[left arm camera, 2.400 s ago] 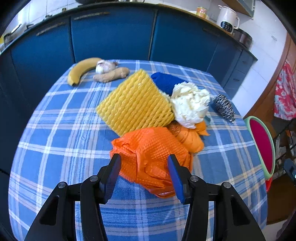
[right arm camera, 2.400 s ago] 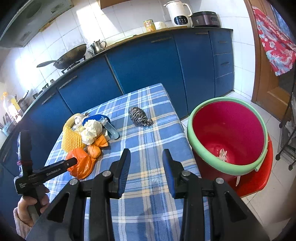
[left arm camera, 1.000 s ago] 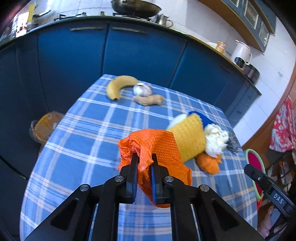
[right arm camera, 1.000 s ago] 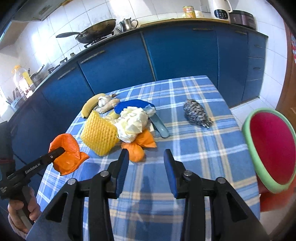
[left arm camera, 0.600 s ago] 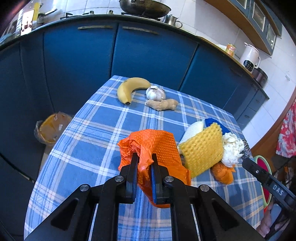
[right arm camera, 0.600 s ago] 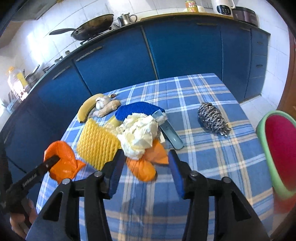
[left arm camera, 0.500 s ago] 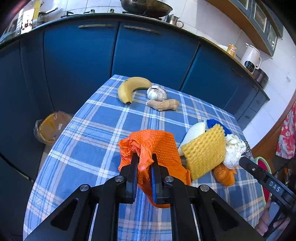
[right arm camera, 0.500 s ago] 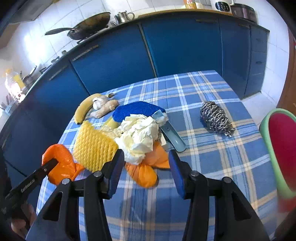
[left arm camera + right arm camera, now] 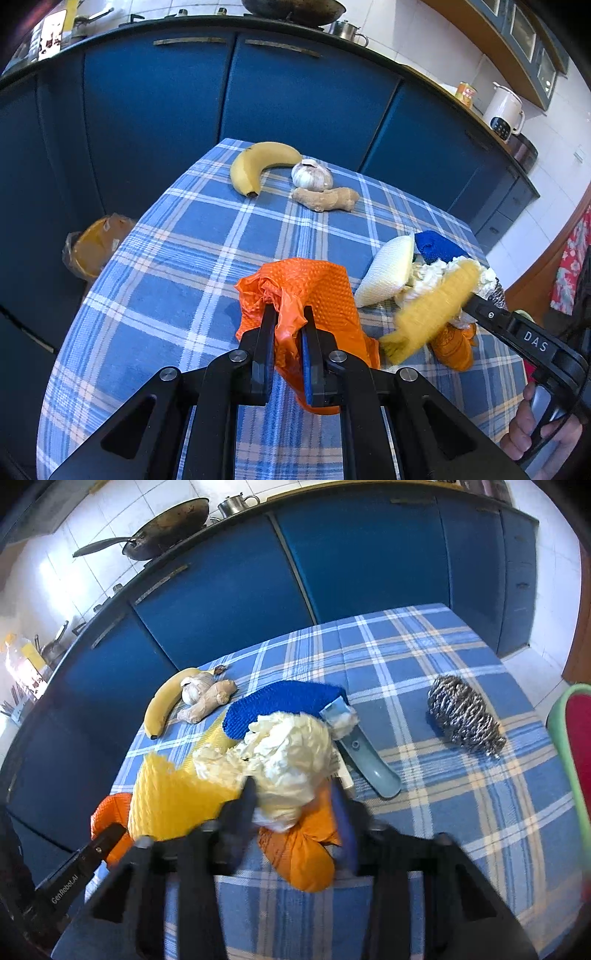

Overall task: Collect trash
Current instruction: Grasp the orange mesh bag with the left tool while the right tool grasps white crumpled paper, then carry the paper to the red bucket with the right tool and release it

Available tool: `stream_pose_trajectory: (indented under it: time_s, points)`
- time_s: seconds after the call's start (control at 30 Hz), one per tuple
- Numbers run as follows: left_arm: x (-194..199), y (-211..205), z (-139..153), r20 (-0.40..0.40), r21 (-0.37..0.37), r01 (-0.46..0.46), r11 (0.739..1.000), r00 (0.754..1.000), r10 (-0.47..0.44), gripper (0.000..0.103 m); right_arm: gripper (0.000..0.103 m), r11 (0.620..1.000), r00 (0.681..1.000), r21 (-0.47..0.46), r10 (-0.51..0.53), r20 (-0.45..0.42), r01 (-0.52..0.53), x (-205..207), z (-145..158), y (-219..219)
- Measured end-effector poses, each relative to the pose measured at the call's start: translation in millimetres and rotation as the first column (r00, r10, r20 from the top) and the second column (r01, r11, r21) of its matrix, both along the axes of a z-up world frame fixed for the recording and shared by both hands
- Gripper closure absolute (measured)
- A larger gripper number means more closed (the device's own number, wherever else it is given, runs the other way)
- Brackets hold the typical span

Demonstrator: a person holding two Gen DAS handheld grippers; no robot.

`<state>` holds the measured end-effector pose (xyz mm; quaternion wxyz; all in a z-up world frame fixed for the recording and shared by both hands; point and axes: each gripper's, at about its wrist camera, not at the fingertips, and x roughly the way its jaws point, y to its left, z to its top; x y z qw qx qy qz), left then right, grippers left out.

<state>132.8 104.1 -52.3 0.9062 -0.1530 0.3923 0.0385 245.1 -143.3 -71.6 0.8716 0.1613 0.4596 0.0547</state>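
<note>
My left gripper [image 9: 289,325] is shut on a crumpled orange plastic bag [image 9: 317,291] and holds it above the checked table [image 9: 192,236]; the bag also shows at the left in the right wrist view [image 9: 110,812]. My right gripper [image 9: 295,801] is open, its fingers on either side of a trash pile: a white crumpled tissue wad [image 9: 284,753], an orange wrapper [image 9: 303,853] and a yellow foam net [image 9: 170,797]. The right gripper enters the left wrist view from the right [image 9: 476,302], the blurred yellow net [image 9: 432,310] beside it.
A banana [image 9: 258,162], garlic [image 9: 312,175] and ginger [image 9: 327,197] lie at the table's far side. A steel scourer [image 9: 461,709], a blue cloth [image 9: 280,701] and a blue handle [image 9: 373,764] are near the pile. A red bin with a green rim [image 9: 569,746] stands at the right.
My right gripper has moved down and forward onto the trash pile, and the yellow net has shifted. My left gripper still holds the orange bag.
</note>
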Motion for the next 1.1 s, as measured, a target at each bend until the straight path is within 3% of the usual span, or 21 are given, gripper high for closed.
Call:
stream_pose_trajectory:
  time_s: [0.07, 0.23, 0.73, 1.1]
  points:
    - [-2, -1, 1, 0.002, -0.004, 0.001, 1.0, 1.0, -0.001, 0.091, 0.08, 1.0, 1.0, -0.001, 0.002, 0.006, -0.002, -2, 0, 0]
    - [-7, -4, 6, 0.018, -0.003, 0.009, 1.0, 1.0, -0.009, 0.091, 0.084, 1.0, 1.0, 0.01, 0.01, 0.024, -0.01, -9, 6, 0]
    - [-29, -20, 37, 0.089, -0.006, 0.066, 0.998, 0.994, -0.065, 0.091, 0.086, 0.998, 0.993, 0.058, -0.029, 0.111, 0.022, -56, 47, -17]
    - [-33, -54, 55, 0.113, -0.008, 0.147, 0.989, 0.983, -0.146, 0.091, 0.086, 0.997, 0.983, 0.057, -0.061, 0.173, 0.052, -91, 75, -41]
